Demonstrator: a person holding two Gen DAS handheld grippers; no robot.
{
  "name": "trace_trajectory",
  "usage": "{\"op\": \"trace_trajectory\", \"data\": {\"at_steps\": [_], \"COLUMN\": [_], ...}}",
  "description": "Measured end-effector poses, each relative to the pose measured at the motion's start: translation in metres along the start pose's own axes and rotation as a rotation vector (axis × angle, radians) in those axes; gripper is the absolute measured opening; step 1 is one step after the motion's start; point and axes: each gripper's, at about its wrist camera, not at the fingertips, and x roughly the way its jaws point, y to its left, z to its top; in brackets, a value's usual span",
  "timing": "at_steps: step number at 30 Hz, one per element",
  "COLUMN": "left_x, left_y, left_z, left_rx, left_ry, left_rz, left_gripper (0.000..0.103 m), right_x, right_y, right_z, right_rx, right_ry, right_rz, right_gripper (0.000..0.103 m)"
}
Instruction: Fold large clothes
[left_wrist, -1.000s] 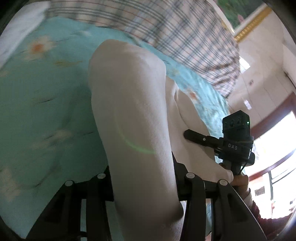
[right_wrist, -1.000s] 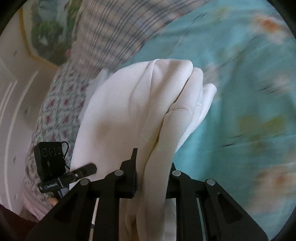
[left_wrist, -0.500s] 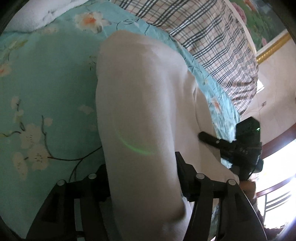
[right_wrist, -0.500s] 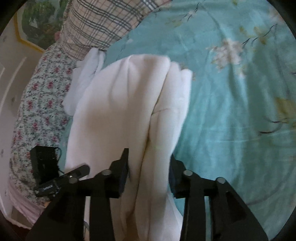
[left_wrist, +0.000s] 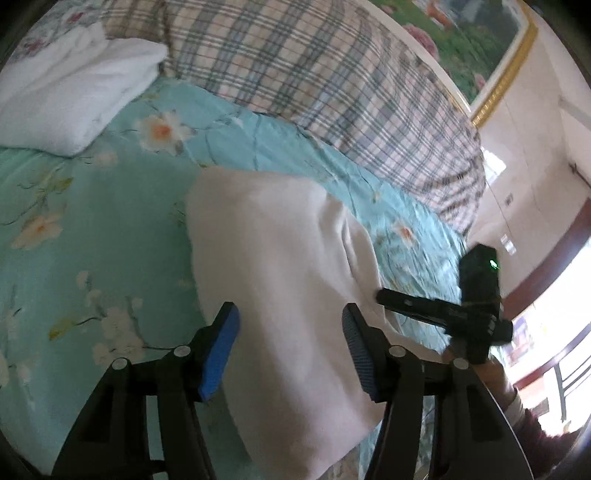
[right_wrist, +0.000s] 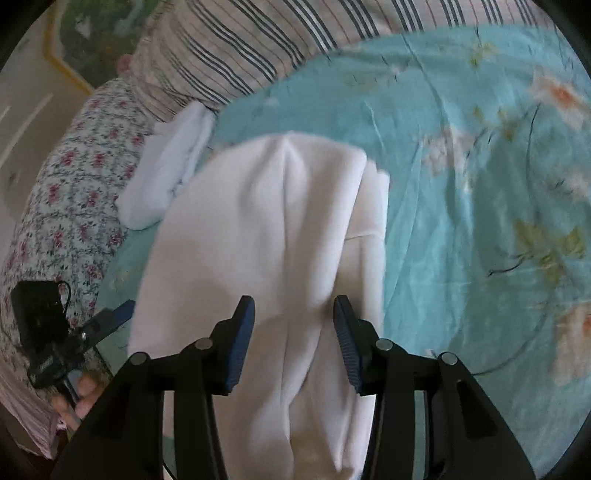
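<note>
Much of the folded white garment (left_wrist: 280, 295) runs off the bottom of both wrist views, so its near edge cannot be made out, and fast motion blurs the teal floral bedsheet (left_wrist: 92, 229) on the right of the left wrist view. In that view, from the left: a second folded white cloth (left_wrist: 70, 85) lies in the upper left, a plaid blanket (left_wrist: 314, 77) crosses the top, the garment lies on the sheet at centre, and the right gripper (left_wrist: 388, 297) shows at the right edge, its far side hidden.

The left gripper (left_wrist: 290, 328) stands wide open, blue pads (left_wrist: 218, 350) either side of the garment and clear of it. Half a second ago these pads were clamped on the cloth, which hung draped high; it now rests flat on the bed.

In the right wrist view the left gripper (right_wrist: 118, 314) sits at lower left before a floral quilt (right_wrist: 70, 192). The right gripper (right_wrist: 293, 317) likewise has let go, jaws spread apart over the garment (right_wrist: 266, 221), where earlier they pinched it.
</note>
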Motion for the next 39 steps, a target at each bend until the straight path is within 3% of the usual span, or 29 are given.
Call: {"op": "trace_trajectory", "data": {"at_steps": [1,3,5,8,10,12,16,18,23,27,30,32,35,38,39], "left_x": [0.004,0.012,0.021,0.024,0.030,0.040,0.072,0.075,0.064,0.036,0.025,0.037,0.072,0.112,0.124], "left_y": [-0.001,0.001,0.002,-0.004,-0.011,-0.021,-0.038,-0.039,-0.029,-0.030,-0.028,-0.026,-0.019,-0.001,0.007], "left_z": [-0.002,-0.005,0.000,0.008,0.010,0.008,-0.007,-0.014,-0.014,0.000,0.030,0.056,0.082,0.094,0.093], "left_rx": [0.012,0.038,0.041,0.069,0.100,0.126,0.209,0.231,0.210,0.172,0.118,0.094,0.081,0.071,0.066], "left_ry": [0.004,0.021,0.043,0.065,0.080,0.096,0.145,0.132,0.143,0.105,0.029,0.024,0.060,0.128,0.152], "left_rz": [0.005,0.000,0.001,-0.024,-0.026,-0.020,0.104,0.128,0.119,0.076,0.036,0.023,0.072,0.149,0.172], "left_gripper": [0.057,0.057,0.057,0.057,0.057,0.057,0.055,0.055,0.058,0.054,0.054,0.054,0.053,0.041,0.028], "right_x": [0.004,0.010,0.004,-0.032,-0.050,-0.047,-0.012,0.000,-0.002,-0.032,-0.042,-0.030,0.013,0.062,0.074], "right_y": [-0.002,-0.005,-0.003,0.004,0.000,-0.018,-0.047,-0.051,-0.047,-0.019,0.008,0.025,0.034,0.022,0.016], "right_z": [0.001,0.003,0.007,0.015,0.016,0.013,0.000,-0.006,-0.001,0.014,0.035,0.055,0.083,0.097,0.098], "right_rx": [0.007,0.026,0.037,0.012,-0.002,0.019,0.073,0.083,0.080,0.007,-0.026,-0.047,-0.042,-0.025,-0.028], "right_ry": [0.006,0.018,0.003,-0.122,-0.172,-0.151,-0.064,-0.055,-0.044,-0.113,-0.153,-0.146,-0.099,-0.042,-0.030], "right_rz": [0.006,0.022,0.067,0.147,0.125,0.072,0.008,0.000,-0.013,-0.114,-0.004,0.054,0.044,-0.040,-0.089], "right_gripper": [0.041,0.006,0.006,0.006,0.006,0.006,0.006,0.006,0.013,0.014,0.014,0.014,0.014,0.014,0.010]}}
